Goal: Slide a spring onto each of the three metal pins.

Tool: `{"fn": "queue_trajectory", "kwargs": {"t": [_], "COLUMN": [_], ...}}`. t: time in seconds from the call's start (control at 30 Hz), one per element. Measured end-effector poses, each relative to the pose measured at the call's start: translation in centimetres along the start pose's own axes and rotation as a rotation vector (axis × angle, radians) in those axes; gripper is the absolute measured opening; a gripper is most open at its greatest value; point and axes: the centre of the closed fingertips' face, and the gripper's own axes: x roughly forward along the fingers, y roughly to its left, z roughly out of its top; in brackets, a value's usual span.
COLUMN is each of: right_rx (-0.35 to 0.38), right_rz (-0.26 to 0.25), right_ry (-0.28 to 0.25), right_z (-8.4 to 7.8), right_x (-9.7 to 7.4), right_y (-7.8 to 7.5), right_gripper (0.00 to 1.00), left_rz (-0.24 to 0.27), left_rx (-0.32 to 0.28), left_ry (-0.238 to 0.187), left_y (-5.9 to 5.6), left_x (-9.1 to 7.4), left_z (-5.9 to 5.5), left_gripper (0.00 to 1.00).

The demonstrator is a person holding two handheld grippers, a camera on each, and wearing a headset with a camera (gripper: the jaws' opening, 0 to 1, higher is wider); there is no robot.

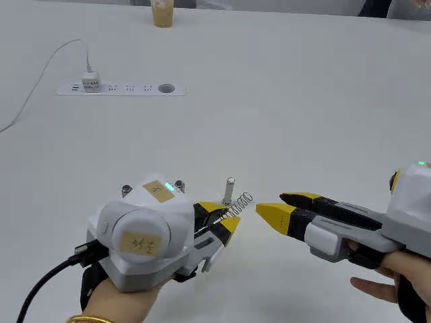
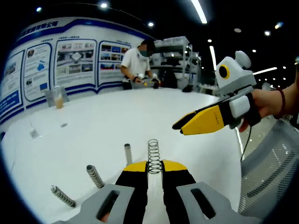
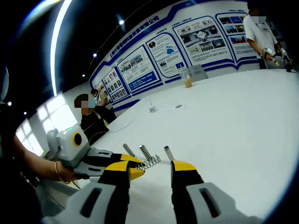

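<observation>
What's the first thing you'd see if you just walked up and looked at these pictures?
You'd spot the small silver coil spring, pinched in the yellow-tipped jaws of the left gripper, just beside the one bare metal pin. Two more pins next to it already wear springs, and the black-and-yellow right gripper points at the spring with its jaws open.

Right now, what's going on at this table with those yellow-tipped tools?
A person is fitting springs onto three small metal pins. The left gripper pinches a spring beside the one bare pin. The other two pins already wear springs. The right gripper hovers open nearby, holding nothing.
</observation>
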Motion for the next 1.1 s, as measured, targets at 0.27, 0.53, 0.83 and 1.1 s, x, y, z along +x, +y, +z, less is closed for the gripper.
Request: {"fn": "queue_trajectory", "kwargs": {"t": [0.27,0.53,0.83,1.1], "right_rx": [0.14,0.208,0.263,0.265], "right_rz": [0.104,0.166,0.205,0.223], "right_ry": [-0.035,-0.039,-0.039,-0.045], "right_z": [1.1,1.7,1.8,2.0], "right_x": [0.7,1.3,1.7,1.7], "right_y": [2.1,3.5,4.6,4.9], "right_gripper": [0.31,0.28,0.22,0.15], "left_rz": [-0.029,-0.06,-0.083,-0.094], "left_rx": [-0.035,-0.051,-0.051,-0.063], "left_ry": [-0.078,-0.153,-0.192,-0.196], "left_y": [-0.6,-1.3,-1.8,-1.8], "left_x": [-1.3,-2.6,-3.1,-3.3], "left_z": [1.9,3.7,4.3,4.3], "left_gripper": [0.1,0.1,0.1,0.1]}}
